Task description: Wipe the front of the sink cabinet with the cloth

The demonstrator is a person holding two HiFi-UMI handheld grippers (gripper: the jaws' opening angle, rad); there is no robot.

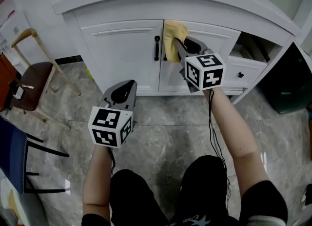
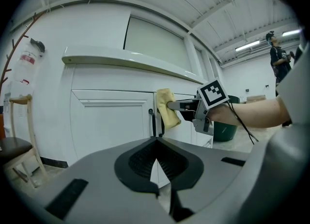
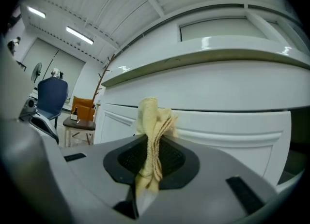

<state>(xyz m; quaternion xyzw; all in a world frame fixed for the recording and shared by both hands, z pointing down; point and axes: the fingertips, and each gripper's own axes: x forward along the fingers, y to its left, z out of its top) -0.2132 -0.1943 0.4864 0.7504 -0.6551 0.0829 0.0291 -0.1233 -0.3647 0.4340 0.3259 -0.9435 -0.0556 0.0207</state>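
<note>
Wiping step, I judge: the right gripper clenches the yellow cloth against the sink cabinet door, right of the handles. The left gripper hangs closed and empty. Next, sweep it rightward with pressure.

Pale yellow cloth up at twelve o'clock against the all-white sink cabinet, black door handles. Grey left gripper and right gripper, both with black-and-white square markers. Floor: grey marbling. Brown chair at nine o'clock, dark green bin at three o'clock.
</note>
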